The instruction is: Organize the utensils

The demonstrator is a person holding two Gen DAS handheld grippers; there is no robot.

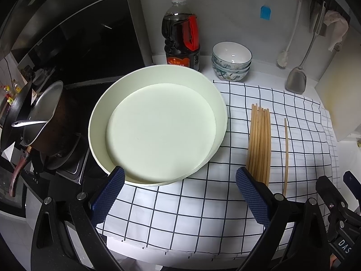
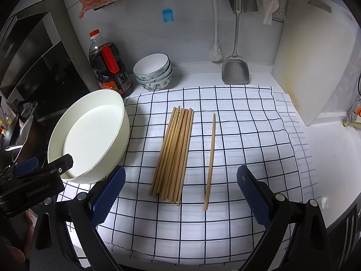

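Observation:
A bundle of several wooden chopsticks (image 2: 173,153) lies on the checked cloth (image 2: 237,135), with a single chopstick (image 2: 209,160) apart to its right. Both also show in the left wrist view: the bundle (image 1: 259,144) and the single one (image 1: 286,155). A large empty white round tub (image 1: 158,124) sits at the cloth's left edge, also in the right wrist view (image 2: 90,135). My left gripper (image 1: 180,194) is open and empty, its left finger at the tub's near rim. My right gripper (image 2: 180,194) is open and empty, hovering just before the chopsticks' near ends.
A soy sauce bottle (image 2: 108,67), stacked bowls (image 2: 153,72), a metal spatula (image 2: 235,67) and a brush (image 2: 216,52) stand along the back wall. A white cutting board (image 2: 315,56) leans at the right. A stove with pots (image 1: 45,117) is left of the tub.

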